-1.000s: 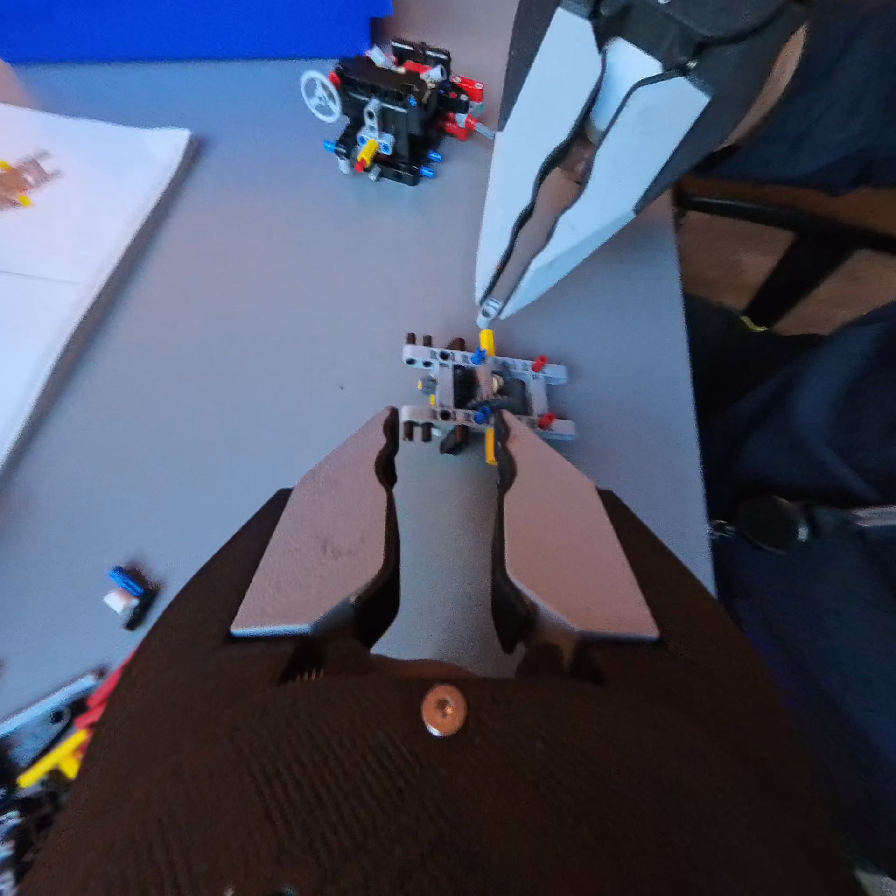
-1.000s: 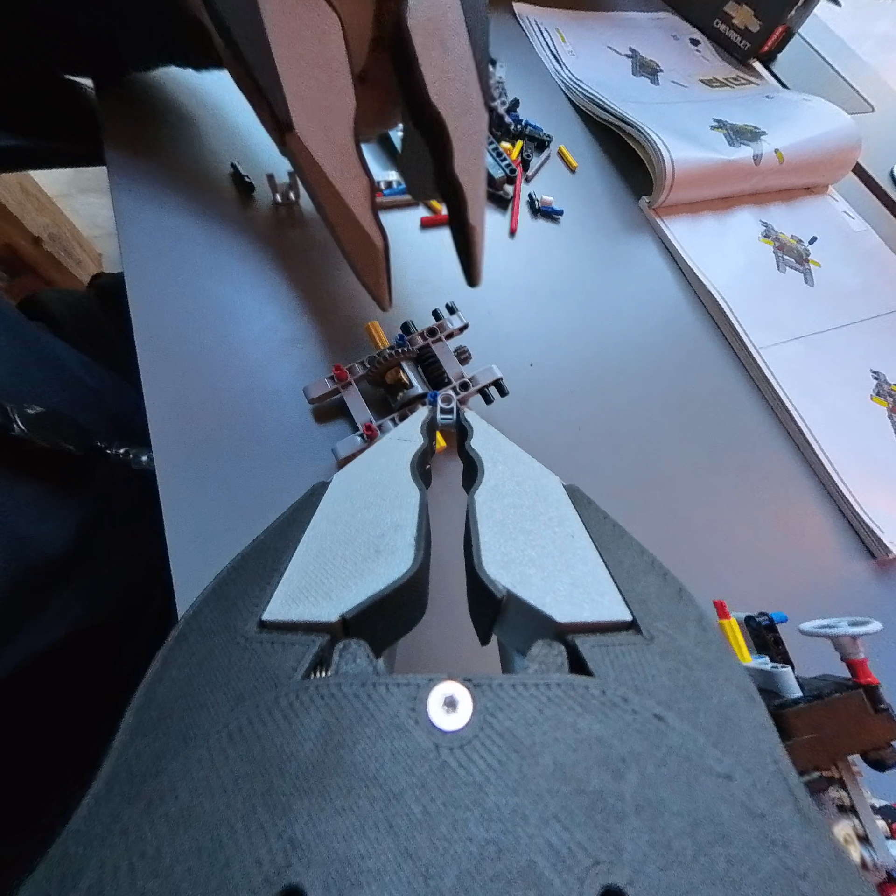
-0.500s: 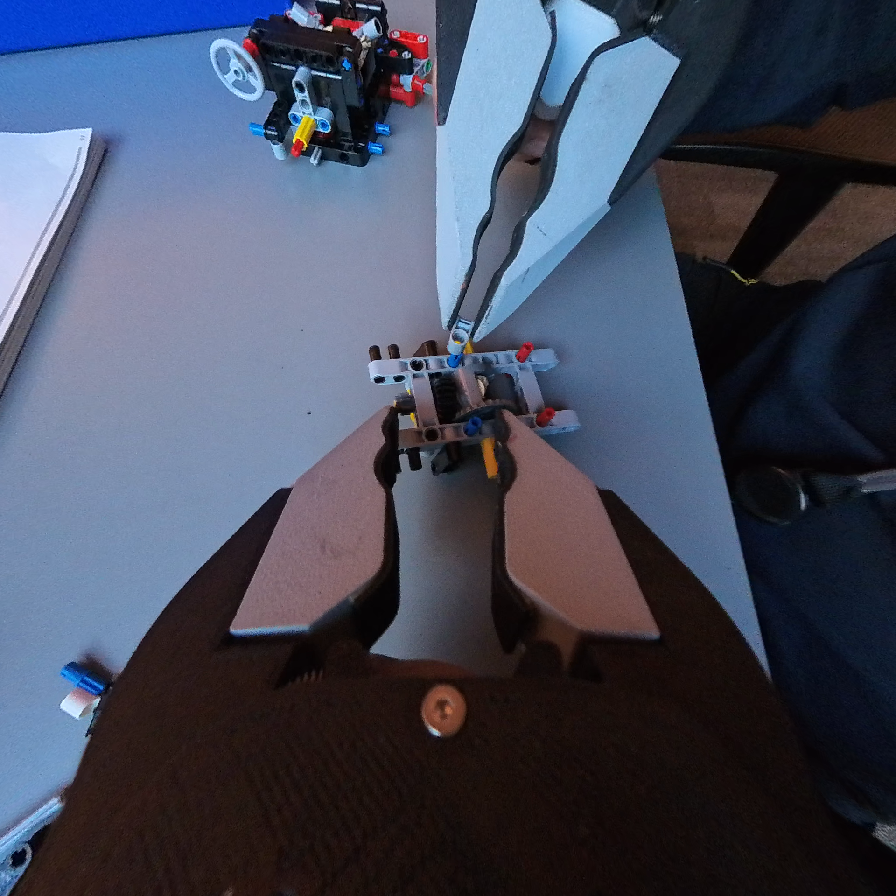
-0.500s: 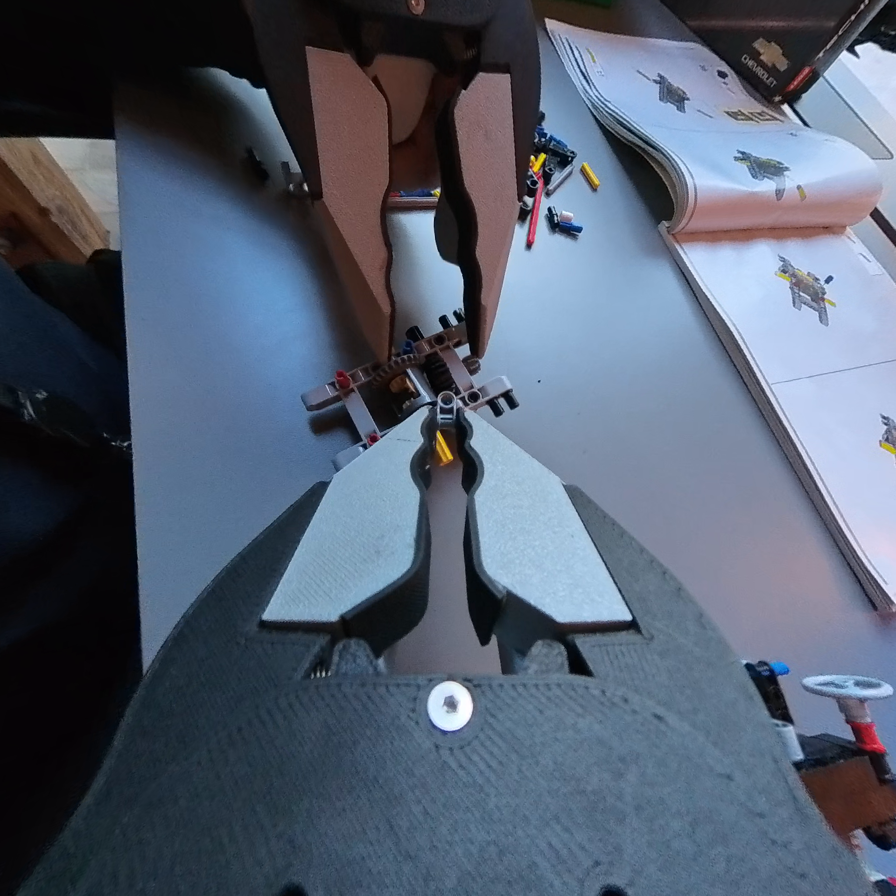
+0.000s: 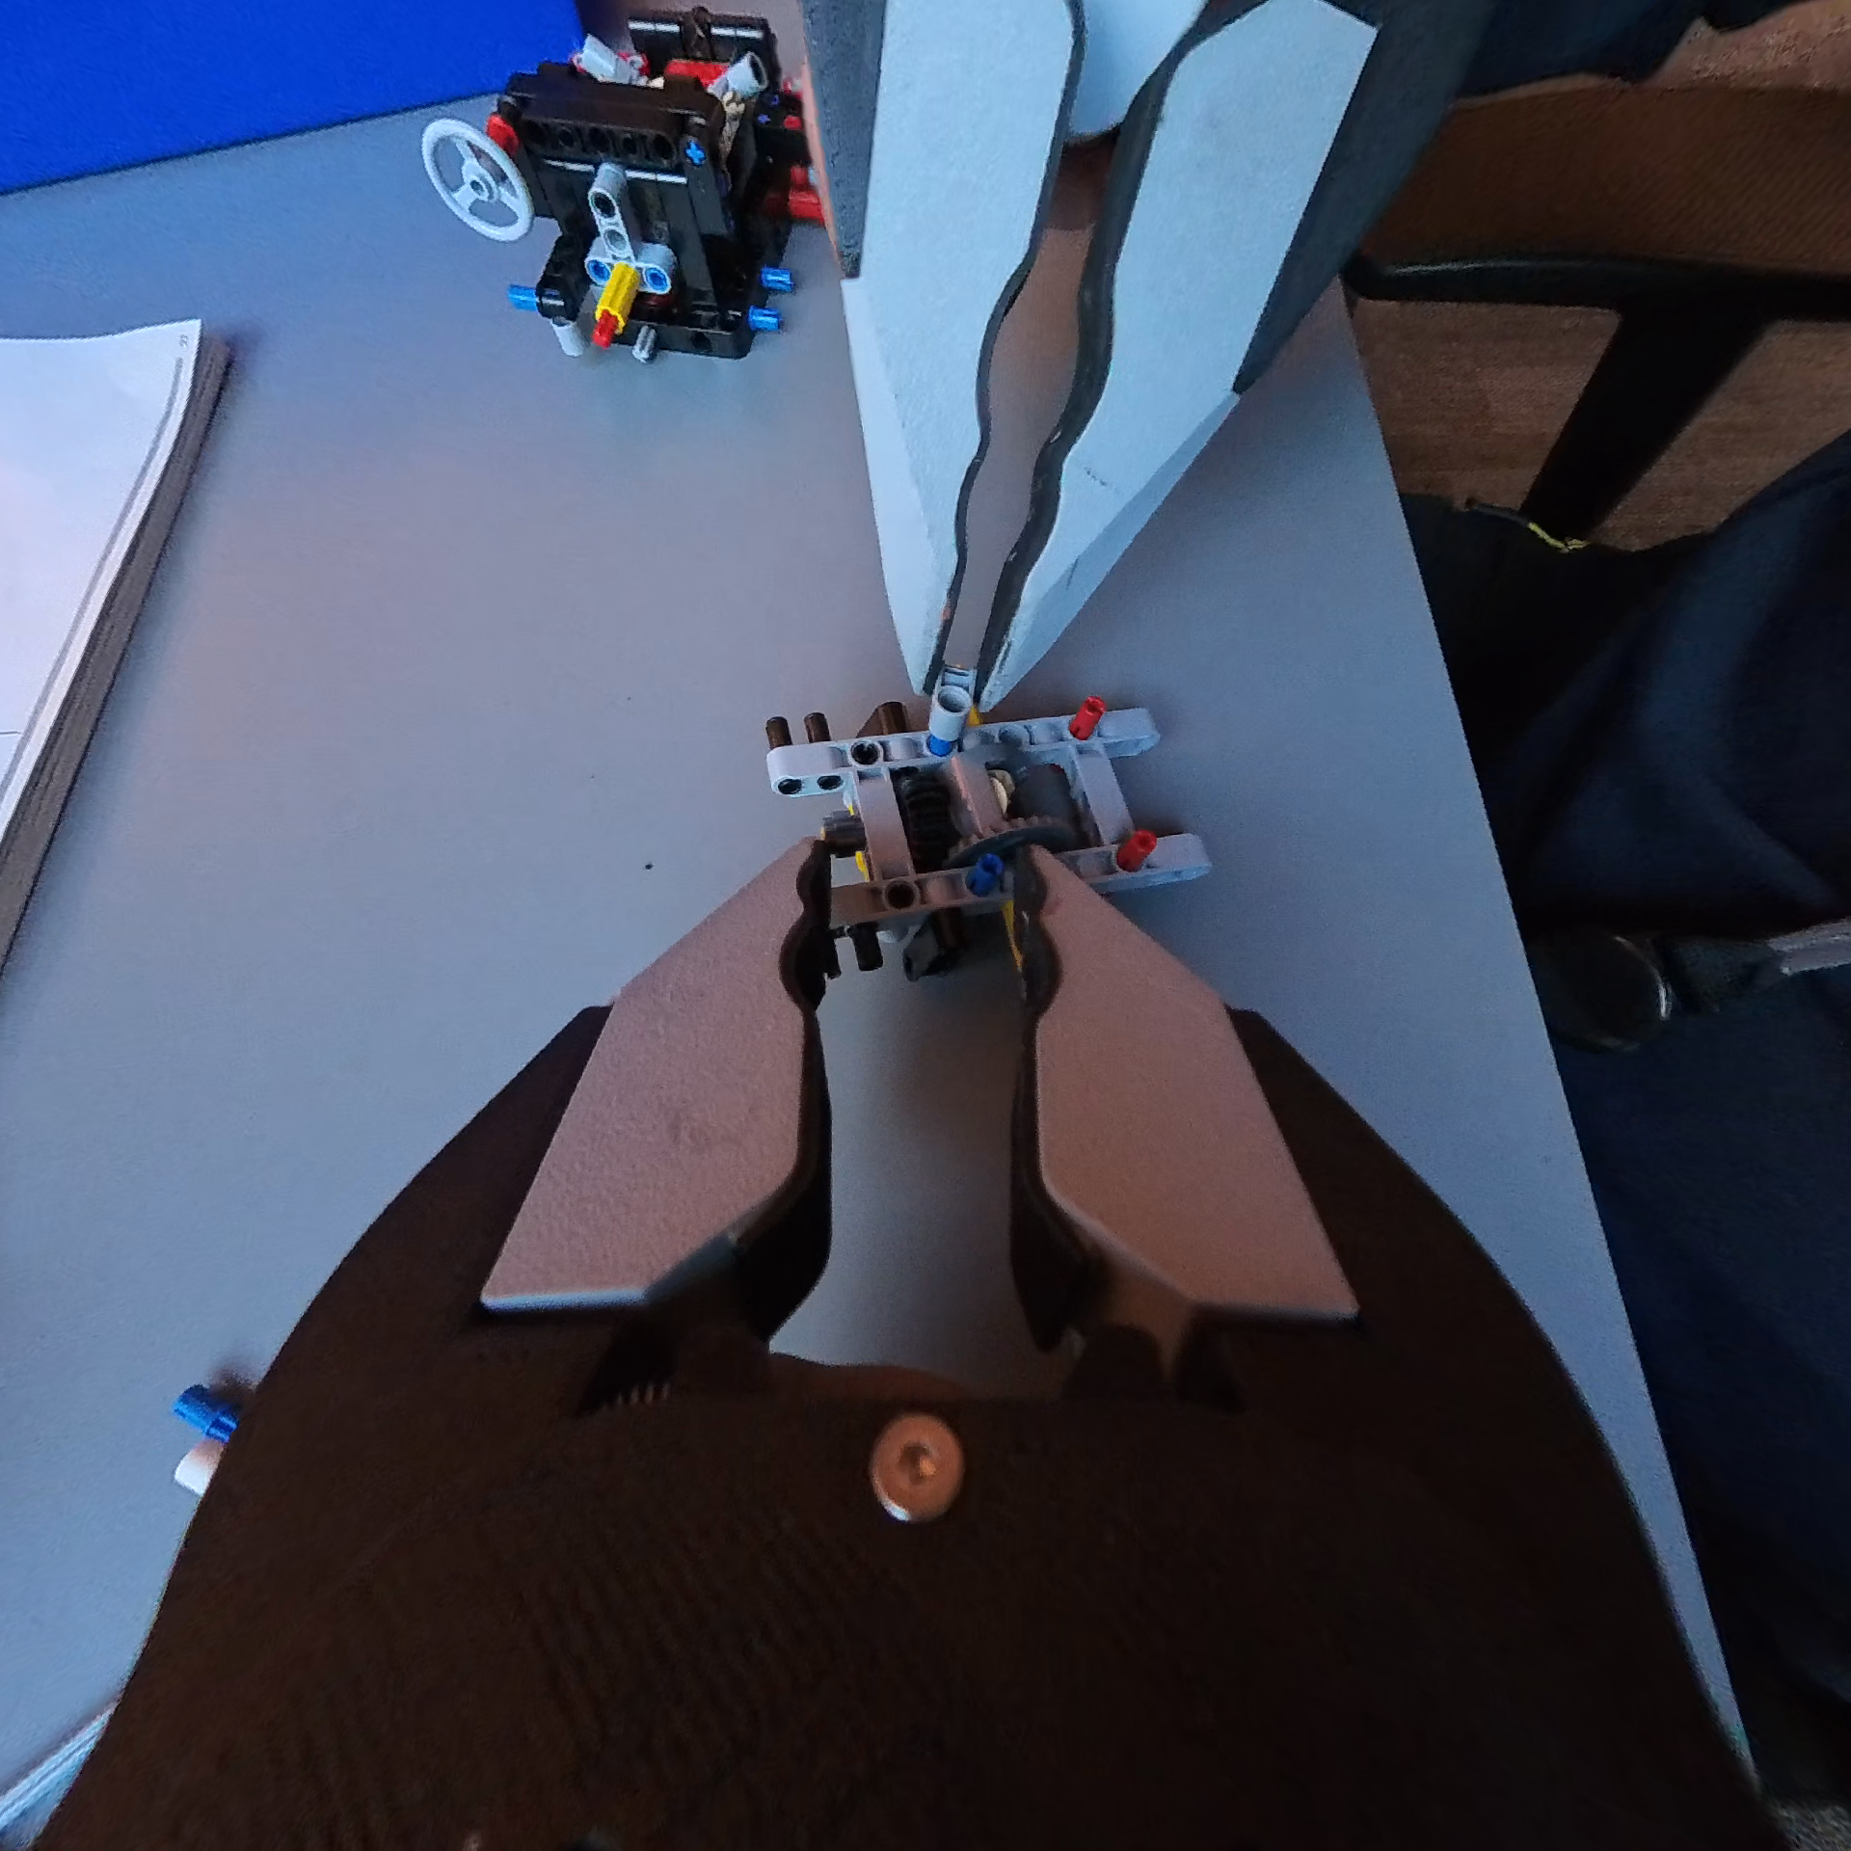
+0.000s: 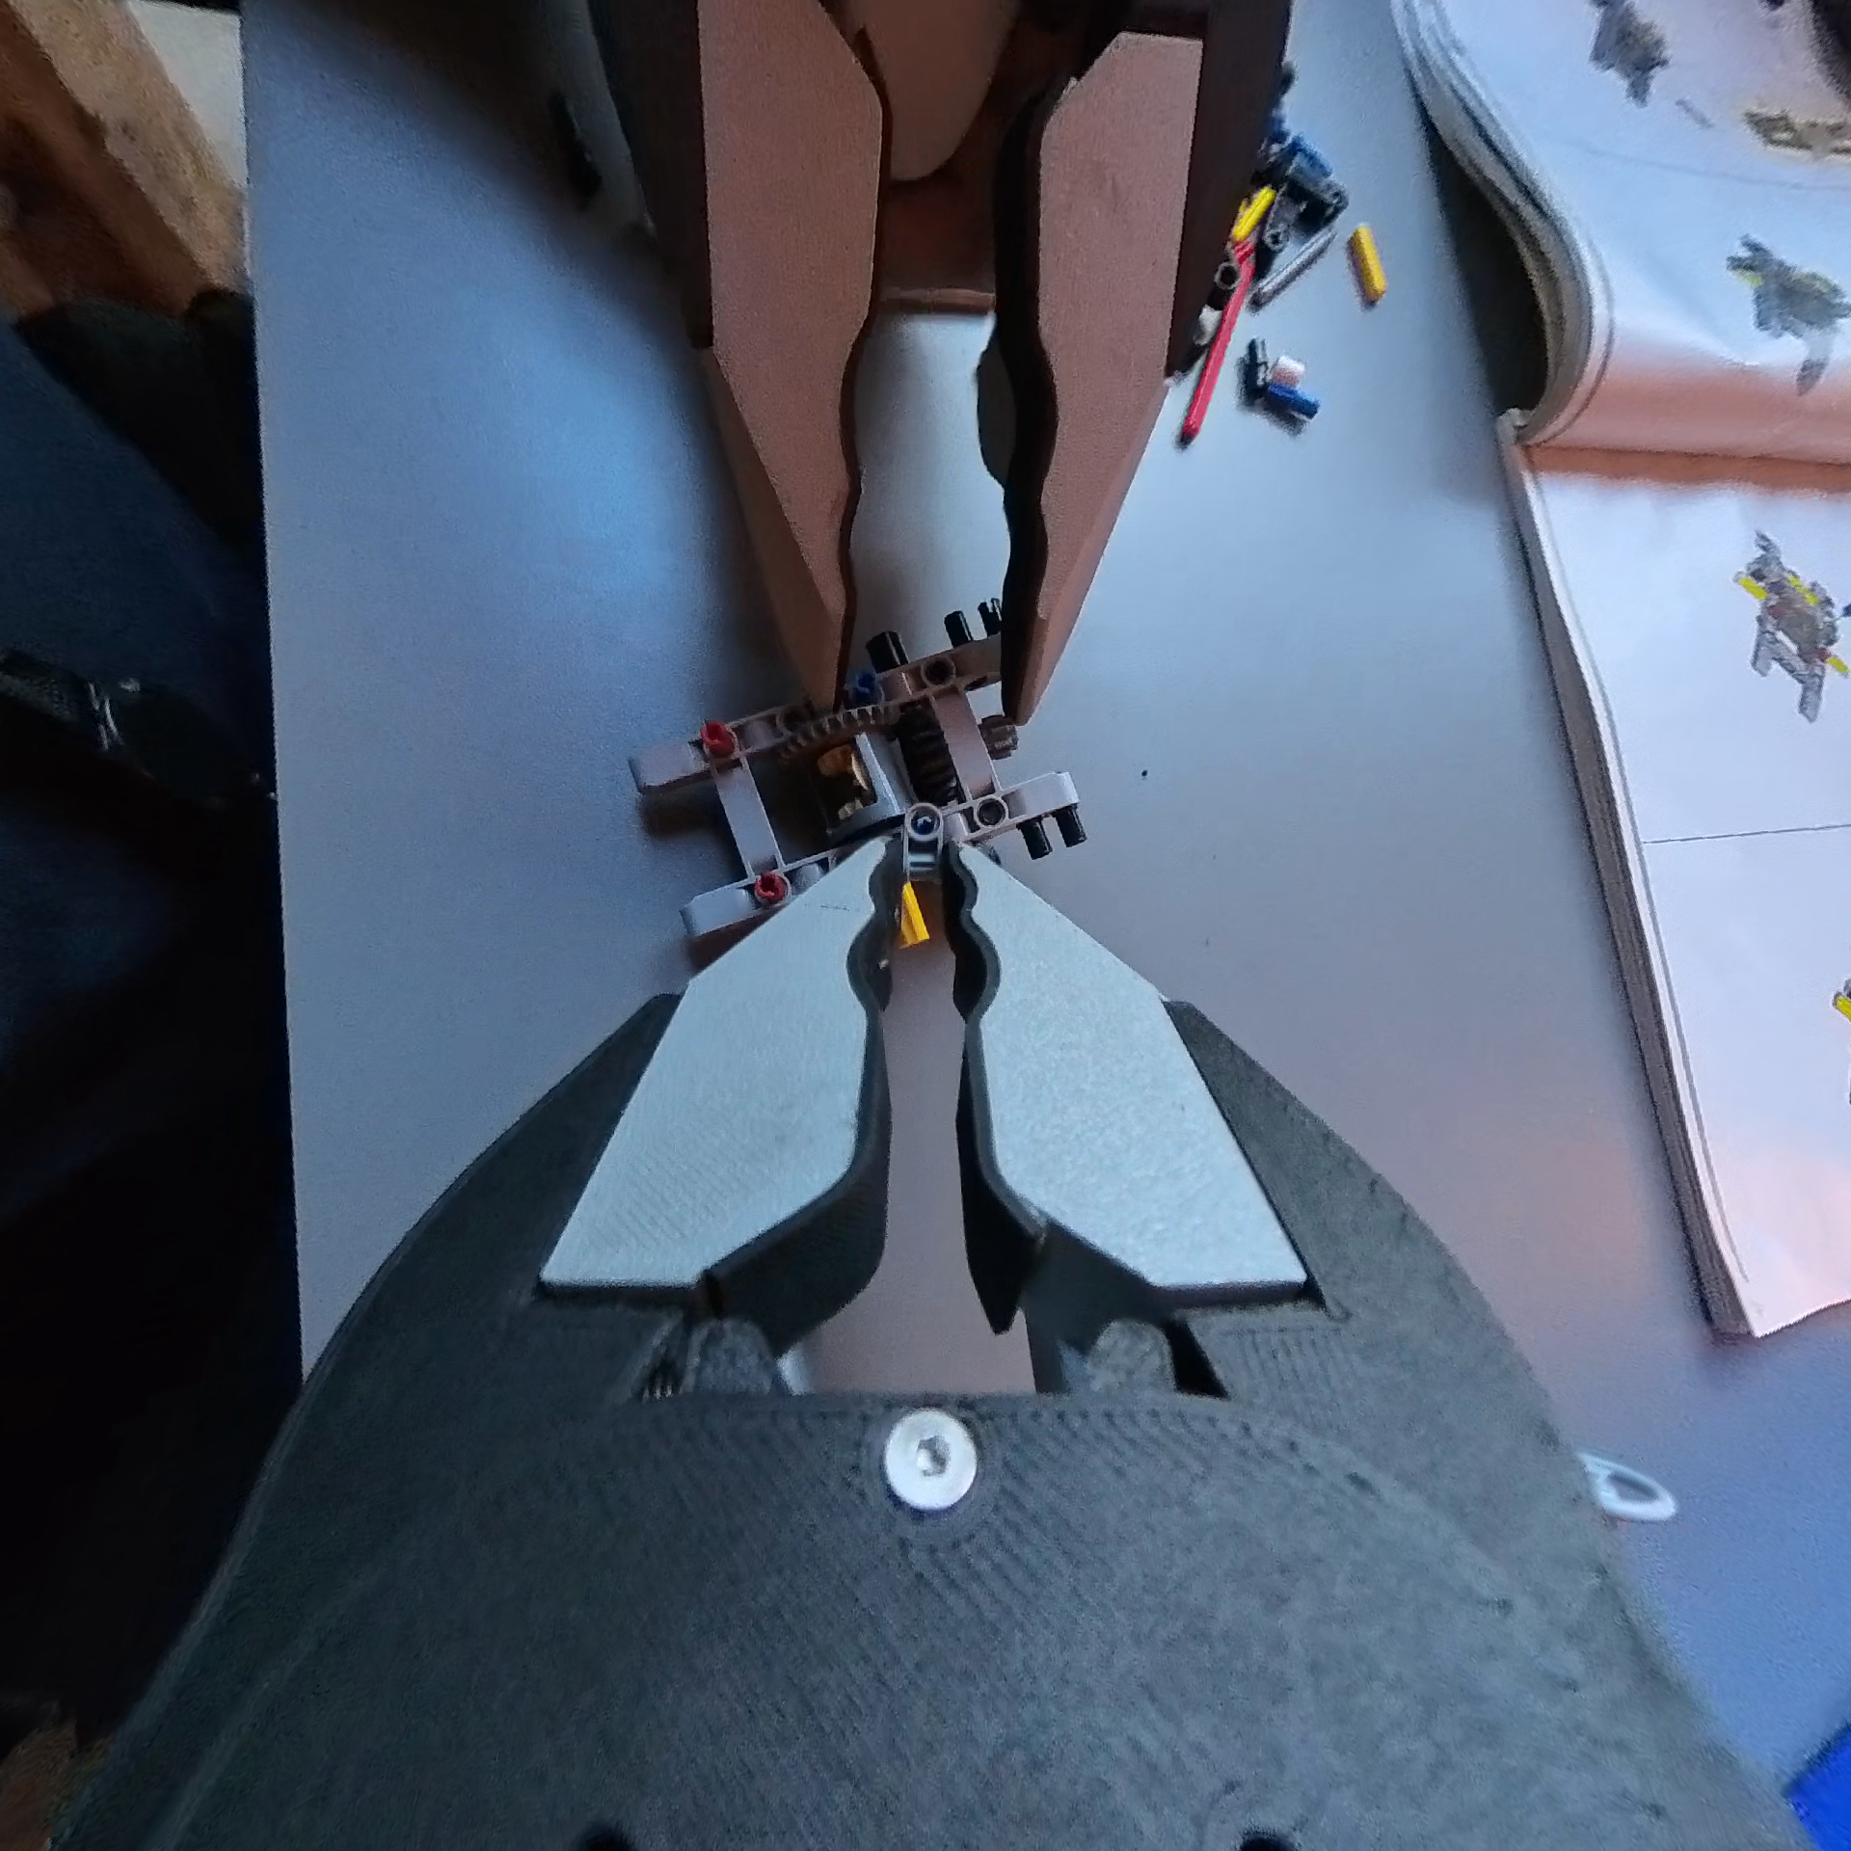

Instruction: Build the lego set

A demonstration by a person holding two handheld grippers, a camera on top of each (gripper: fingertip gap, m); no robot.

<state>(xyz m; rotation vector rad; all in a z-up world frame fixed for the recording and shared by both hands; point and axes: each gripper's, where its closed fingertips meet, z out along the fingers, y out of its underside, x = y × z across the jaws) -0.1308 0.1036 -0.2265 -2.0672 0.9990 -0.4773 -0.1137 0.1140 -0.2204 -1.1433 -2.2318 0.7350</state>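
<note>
Bare table (image 5: 421,621) left of the frame assembly (image 5: 962,811); booklet (image 5: 90,521) beyond.

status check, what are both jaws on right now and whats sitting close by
Right gripper shut on small grey connector, set against grey gear frame. Left gripper straddling frame's near beam. Black model, open booklet lie apart.

Hobby desk: building-brick parts (image 6: 1277,260), instruction booklet (image 6: 1723,621)

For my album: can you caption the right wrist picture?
Right gripper pinches a small grey connector against a grey gear frame.
</note>
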